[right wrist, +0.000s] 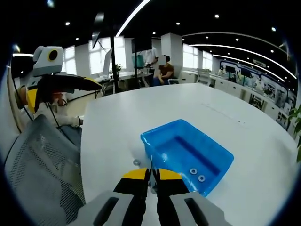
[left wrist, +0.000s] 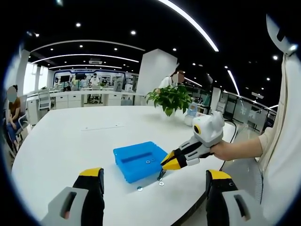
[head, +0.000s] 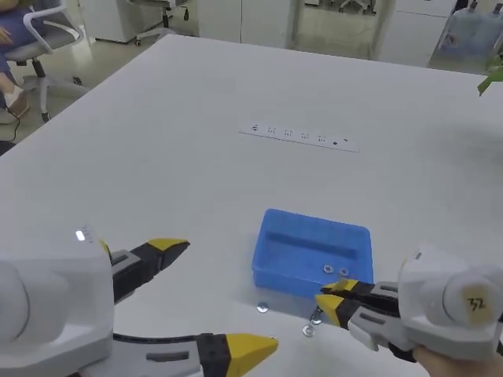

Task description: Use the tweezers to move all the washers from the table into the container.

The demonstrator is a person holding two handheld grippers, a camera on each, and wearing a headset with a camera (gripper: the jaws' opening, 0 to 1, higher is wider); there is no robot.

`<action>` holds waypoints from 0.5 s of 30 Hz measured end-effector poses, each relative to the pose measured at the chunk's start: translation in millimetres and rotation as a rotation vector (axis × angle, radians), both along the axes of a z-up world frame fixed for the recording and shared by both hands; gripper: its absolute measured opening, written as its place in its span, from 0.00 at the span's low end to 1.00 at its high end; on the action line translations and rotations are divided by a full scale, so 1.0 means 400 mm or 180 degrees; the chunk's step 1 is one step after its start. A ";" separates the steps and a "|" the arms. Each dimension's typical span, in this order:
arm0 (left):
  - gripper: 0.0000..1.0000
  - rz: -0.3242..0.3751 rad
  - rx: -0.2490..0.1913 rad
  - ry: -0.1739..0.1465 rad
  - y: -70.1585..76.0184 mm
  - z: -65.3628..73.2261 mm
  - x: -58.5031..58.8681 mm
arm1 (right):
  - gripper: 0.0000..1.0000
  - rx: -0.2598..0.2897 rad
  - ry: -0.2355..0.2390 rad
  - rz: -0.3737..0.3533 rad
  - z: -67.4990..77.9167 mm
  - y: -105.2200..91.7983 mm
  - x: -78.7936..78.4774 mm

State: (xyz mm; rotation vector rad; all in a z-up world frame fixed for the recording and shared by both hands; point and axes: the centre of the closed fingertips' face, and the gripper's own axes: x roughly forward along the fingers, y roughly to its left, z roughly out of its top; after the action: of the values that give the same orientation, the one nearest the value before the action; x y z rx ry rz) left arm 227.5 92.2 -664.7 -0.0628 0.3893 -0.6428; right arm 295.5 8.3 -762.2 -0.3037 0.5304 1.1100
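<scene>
Your right gripper [head: 327, 302] has its yellow-tipped jaws pressed together on the tweezers [head: 316, 316]. They are a thin sliver of metal that points down at the table [head: 196, 141], just in front of the near wall of the container [head: 314, 239].

The container is a shallow rectangular tray of bright blue plastic, with a raised rim and a long groove across its floor. 2 washers [head: 335, 271], small flat rings of shiny steel, lie side by side on its floor near the corner closest to that gripper.

At least 2 loose washers [head: 262, 308] lie on the table just outside the near wall, one to the left of the tweezer tip and one nearer to you. I cannot tell whether the tip itself holds a washer.

Your left gripper [head: 228, 294] has its jaws spread wide with nothing between them. They are black arms with yellow wedge tips on a smooth grey-white body, held to the left of the container and apart from it.

The table is a smooth, matte white top with rounded edges. A flat white power strip [head: 302, 136] lies beyond the container, well apart from it.

In the head view your right gripper's body covers the table beside the container's near right corner. In the right gripper view a grey mesh chair back [right wrist: 37, 160] stands at the left, and in the left gripper view a leafy green plant [left wrist: 171, 99] stands at the table's far edge.
</scene>
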 end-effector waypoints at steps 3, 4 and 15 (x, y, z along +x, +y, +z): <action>0.91 -0.0008 0.0008 -0.0003 -0.002 0.000 0.000 | 0.03 0.0000 0.0016 -0.0019 -0.002 -0.005 -0.001; 0.91 -0.0009 0.0007 -0.0002 -0.002 0.000 -0.001 | 0.03 -0.0012 0.0013 -0.0019 -0.003 -0.008 -0.001; 0.91 0.0011 0.0014 -0.0006 0.001 -0.001 -0.004 | 0.02 -0.0052 0.0075 0.0017 0.001 -0.023 -0.012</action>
State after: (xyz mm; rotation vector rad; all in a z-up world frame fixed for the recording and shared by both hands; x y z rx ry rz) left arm 225.9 92.6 -665.2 -0.0587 0.3886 -0.6386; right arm 290.8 -0.8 -761.8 -0.3069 0.5600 1.1160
